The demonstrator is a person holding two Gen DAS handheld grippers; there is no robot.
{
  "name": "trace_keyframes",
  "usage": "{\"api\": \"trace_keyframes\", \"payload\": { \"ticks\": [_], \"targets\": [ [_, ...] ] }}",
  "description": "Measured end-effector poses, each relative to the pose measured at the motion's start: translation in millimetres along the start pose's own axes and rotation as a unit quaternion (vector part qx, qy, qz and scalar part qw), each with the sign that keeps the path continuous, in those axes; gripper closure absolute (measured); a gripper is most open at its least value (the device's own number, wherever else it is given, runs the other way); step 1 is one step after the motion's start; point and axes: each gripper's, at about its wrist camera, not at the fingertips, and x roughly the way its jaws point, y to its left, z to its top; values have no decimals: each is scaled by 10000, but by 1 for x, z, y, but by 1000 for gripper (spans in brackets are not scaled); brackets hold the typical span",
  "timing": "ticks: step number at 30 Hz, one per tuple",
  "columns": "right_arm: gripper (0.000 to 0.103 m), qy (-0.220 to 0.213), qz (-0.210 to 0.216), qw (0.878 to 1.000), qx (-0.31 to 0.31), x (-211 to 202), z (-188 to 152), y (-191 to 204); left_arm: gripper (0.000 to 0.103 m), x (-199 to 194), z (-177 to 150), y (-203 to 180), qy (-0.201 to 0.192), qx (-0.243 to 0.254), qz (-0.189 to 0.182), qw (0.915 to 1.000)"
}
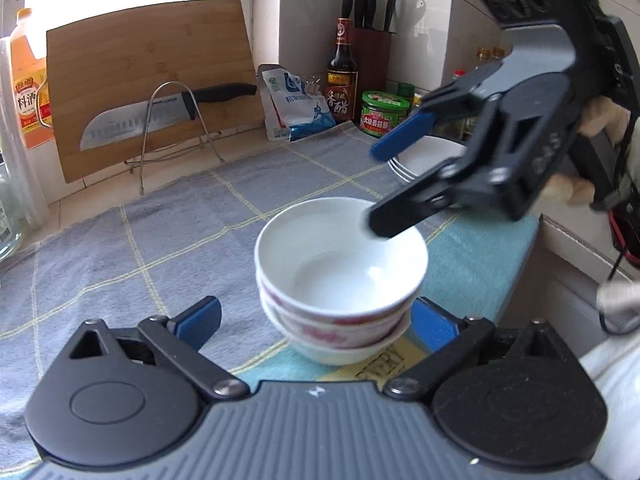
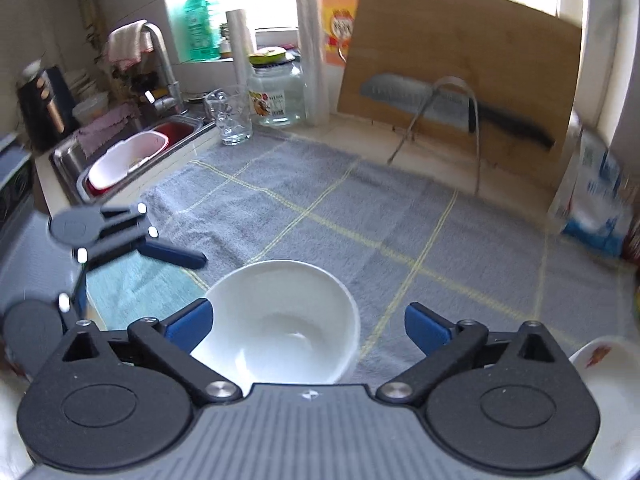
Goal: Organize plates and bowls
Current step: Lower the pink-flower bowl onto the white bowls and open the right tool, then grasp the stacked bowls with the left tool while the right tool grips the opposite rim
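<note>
The bowl stack (image 1: 340, 280) stands on the tabletop (image 1: 120, 248), near its edge at 5 o'clock, and looks a bit tilted, so a push could tip it. The right gripper (image 1: 380, 188) hangs wide and empty, one finger over the top rim at 1 o'clock; the left gripper (image 1: 316, 320), also wide and empty, flanks the base.

Home kitchen. Evidence: tiled walls and a window behind the surface (image 1: 100, 248), which is covered by a grey checked cloth; wooden cutting board (image 1: 152, 80) leaning upright with a kitchen knife (image 1: 160, 114) on a wire rack; knife block (image 1: 370, 36) in the corner; vinegar bottle (image 1: 341, 72), green-lidded sauce jar (image 1: 385, 114), cooking-wine jug (image 1: 26, 80); steel sink (image 2: 120, 152) with faucet (image 2: 160, 64) and a cloth draped over it; glass jar (image 2: 276, 94); stacked white bowls (image 1: 340, 276) and plates (image 1: 424, 158)
</note>
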Motion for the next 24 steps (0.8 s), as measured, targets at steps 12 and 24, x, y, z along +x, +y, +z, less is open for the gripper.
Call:
{"api": "trace_keyframes", "payload": {
  "ticks": [12, 24],
  "targets": [
    [0, 924, -124, 9892, -1131, 17, -45, 16, 2, 23, -20, 5, 640, 645, -166, 9957],
    [0, 1120, 157, 9850, -1301, 67, -49, 17, 2, 61, -14, 5, 939, 1320, -475, 9857]
  ]
}}
